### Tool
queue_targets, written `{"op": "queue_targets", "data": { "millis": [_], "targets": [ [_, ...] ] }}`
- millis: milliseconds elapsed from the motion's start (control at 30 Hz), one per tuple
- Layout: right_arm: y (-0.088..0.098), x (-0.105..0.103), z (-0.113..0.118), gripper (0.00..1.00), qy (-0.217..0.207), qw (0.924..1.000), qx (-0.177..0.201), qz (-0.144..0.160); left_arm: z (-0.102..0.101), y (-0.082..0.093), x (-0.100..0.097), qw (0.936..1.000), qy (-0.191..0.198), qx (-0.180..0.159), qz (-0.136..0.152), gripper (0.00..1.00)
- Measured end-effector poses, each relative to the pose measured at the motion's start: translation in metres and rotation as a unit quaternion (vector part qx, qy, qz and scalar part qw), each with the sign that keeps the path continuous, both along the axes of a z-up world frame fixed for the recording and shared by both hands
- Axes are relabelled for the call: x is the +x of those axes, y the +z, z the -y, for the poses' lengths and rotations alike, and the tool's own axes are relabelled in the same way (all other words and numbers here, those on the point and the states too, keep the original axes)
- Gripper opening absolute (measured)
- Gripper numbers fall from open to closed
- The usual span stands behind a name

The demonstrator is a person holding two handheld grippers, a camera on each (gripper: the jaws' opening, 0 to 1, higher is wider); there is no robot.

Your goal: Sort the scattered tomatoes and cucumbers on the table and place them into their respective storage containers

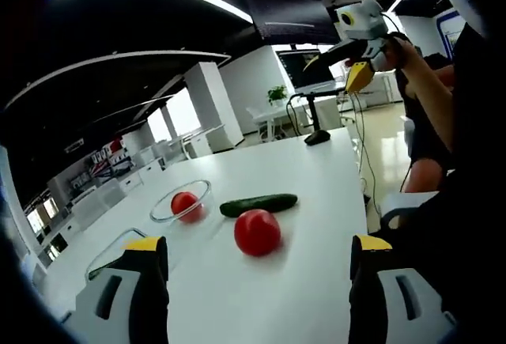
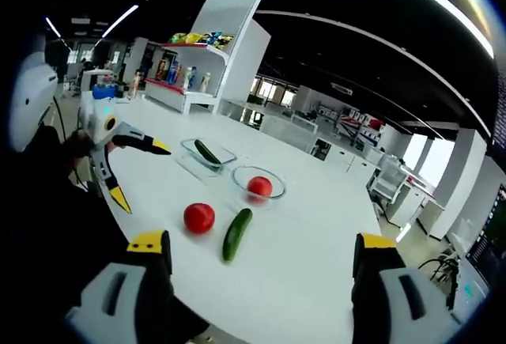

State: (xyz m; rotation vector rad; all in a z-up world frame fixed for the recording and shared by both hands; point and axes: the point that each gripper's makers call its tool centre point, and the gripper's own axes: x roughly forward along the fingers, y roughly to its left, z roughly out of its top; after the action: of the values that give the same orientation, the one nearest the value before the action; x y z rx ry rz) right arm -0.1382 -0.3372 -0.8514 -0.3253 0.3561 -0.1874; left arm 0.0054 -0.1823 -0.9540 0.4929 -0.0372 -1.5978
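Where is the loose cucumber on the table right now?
In the right gripper view the cucumber lies on the white table, just right of the loose tomato and in front of the round glass bowl.

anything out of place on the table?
Nothing spilled or damaged. One red tomato and one green cucumber lie loose on the white table, outside the clear glass bowl and clear rectangular tray.
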Motion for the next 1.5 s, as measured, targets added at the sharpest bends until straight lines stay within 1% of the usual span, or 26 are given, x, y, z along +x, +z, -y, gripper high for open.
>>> {"op": "queue_targets", "data": {
  "millis": [100,133,167,200,233,267,300,333,367,400,467,600,667,767,867,967,1100,1267,1333,1400,1500],
  "targets": [
    [0.0,-0.002,0.001,0.92,-0.004,1.0,-0.005,-0.002,0.013,-0.005,0.0,0.9999,-0.004,-0.002,-0.011,0.95],
    [0.0,-0.002,0.002,0.92,-0.005,1.0,-0.004,-0.002,0.017,-0.003,-0.003,0.9996,-0.007,-0.012,-0.026,0.95],
    [0.0,-0.002,0.002,0.92,-0.006,1.0,-0.004,-0.002,0.024,0.002,-0.005,0.9979,-0.012,-0.032,-0.055,0.95],
    [0.0,-0.002,0.002,0.92,-0.006,1.0,-0.004,-0.001,0.03,0.006,-0.004,0.9951,-0.008,-0.049,-0.086,0.95],
    [0.0,-0.002,0.003,0.92,-0.006,1.0,-0.004,-0.002,0.034,0.009,-0.002,0.9925,-0.004,-0.06,-0.106,0.95],
    [-0.001,-0.002,0.003,0.92,-0.006,1.0,-0.004,-0.003,0.038,0.01,0.001,0.9907,-0.002,-0.071,-0.116,0.95],
    [-0.001,-0.001,0.003,0.92,-0.007,1.0,-0.005,-0.003,0.043,0.007,0.007,0.9899,0.003,-0.071,-0.123,0.95],
    [-0.001,-0.001,0.003,0.92,-0.007,1.0,-0.005,-0.003,0.044,0.005,0.008,0.9901,0.003,-0.068,-0.122,0.95],
    [0.001,0.0,0.003,0.92,-0.006,1.0,-0.007,0.0,0.049,-0.002,0.01,0.9899,0.006,-0.057,-0.129,0.95],
    [0.001,0.0,0.003,0.92,-0.005,1.0,-0.007,0.0,0.049,-0.004,0.011,0.9899,0.006,-0.056,-0.13,0.95],
    [0.0,0.0,0.002,0.92,-0.003,1.0,-0.005,-0.001,0.055,-0.012,0.016,0.99,0.014,-0.051,-0.131,0.95],
    [-0.003,-0.001,0.002,0.92,-0.003,1.0,-0.007,-0.005,0.057,-0.023,0.017,0.9904,0.017,-0.037,-0.132,0.95],
    [-0.003,-0.002,0.002,0.92,-0.004,1.0,-0.003,-0.003,0.056,-0.027,0.017,0.9898,0.019,-0.031,-0.137,0.95],
    [-0.004,-0.004,0.004,0.92,-0.008,0.9999,-0.007,-0.008,0.056,-0.027,0.018,0.989,0.021,-0.036,-0.142,0.95],
    [-0.001,-0.004,0.005,0.92,-0.009,0.9999,-0.007,-0.003,0.056,-0.027,0.02,0.9895,0.024,-0.036,-0.138,0.95],
    [-0.002,-0.003,0.003,0.92,-0.007,0.9999,-0.007,-0.003,0.06,-0.03,0.02,0.99,0.024,-0.037,-0.134,0.95],
    [-0.003,-0.003,0.004,0.92,-0.009,0.9999,-0.008,-0.006,0.069,-0.045,0.02,0.9919,0.016,-0.026,-0.123,0.95],
    [-0.004,-0.003,0.004,0.92,-0.008,0.9999,-0.006,-0.006,0.075,-0.057,0.023,0.991,0.017,-0.014,-0.132,0.91],
    [-0.004,-0.002,0.005,0.92,-0.009,0.9999,-0.006,-0.006,0.078,-0.059,0.025,0.9909,0.019,-0.015,-0.132,0.91],
    [-0.004,-0.001,0.005,0.92,-0.008,1.0,-0.003,-0.004,0.08,-0.061,0.026,0.991,0.018,-0.014,-0.132,0.88],
    [-0.005,-0.001,0.004,0.92,-0.005,1.0,-0.005,-0.006,0.084,-0.065,0.025,0.9892,0.012,-0.008,-0.146,0.84]
  ]
}}
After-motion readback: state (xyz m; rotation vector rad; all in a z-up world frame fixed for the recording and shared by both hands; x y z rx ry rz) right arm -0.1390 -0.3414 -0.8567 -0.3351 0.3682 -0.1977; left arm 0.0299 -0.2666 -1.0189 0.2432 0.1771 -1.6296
